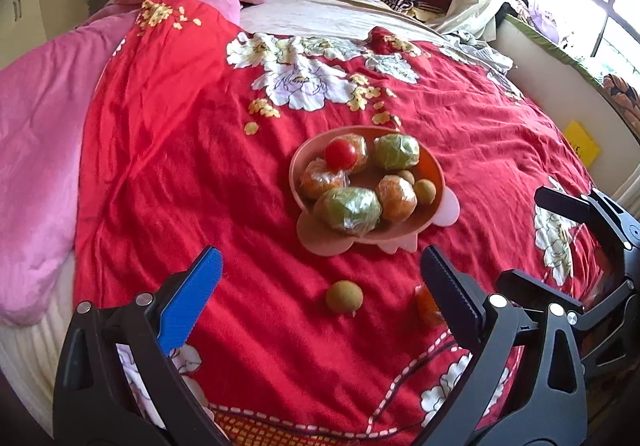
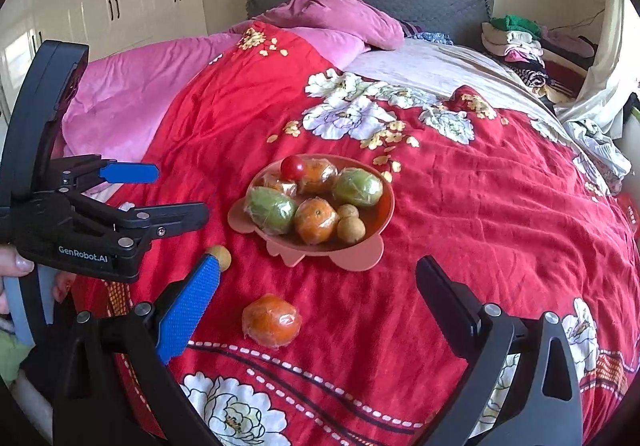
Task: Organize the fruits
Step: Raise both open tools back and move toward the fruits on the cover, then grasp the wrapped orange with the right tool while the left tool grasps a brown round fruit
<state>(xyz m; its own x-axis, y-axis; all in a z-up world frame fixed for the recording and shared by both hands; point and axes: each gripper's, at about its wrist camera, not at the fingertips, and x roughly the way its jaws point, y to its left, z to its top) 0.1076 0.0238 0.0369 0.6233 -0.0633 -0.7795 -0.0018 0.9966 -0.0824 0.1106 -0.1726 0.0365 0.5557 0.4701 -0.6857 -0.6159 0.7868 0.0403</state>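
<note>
Right wrist view, our right gripper [image 2: 316, 300] gaping empty over a wrapped orange [image 2: 272, 321], pink bowl [image 2: 384, 214] at twelve o'clock, left gripper [image 2: 180, 192] open too.

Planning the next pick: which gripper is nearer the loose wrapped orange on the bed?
Right. The right gripper frames the wrapped orange between open fingers; the left gripper sits off to its left.

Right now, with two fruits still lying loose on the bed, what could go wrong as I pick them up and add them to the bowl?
The small brown fruit lies on the soft, wrinkled red quilt; a nudge from the open left gripper could roll it away. The wrapped orange has slick film, so the open right gripper may slip on it. The pink bowl is already crowded and sits on bedding, so adding fruit could tip it or knock one out.
</note>
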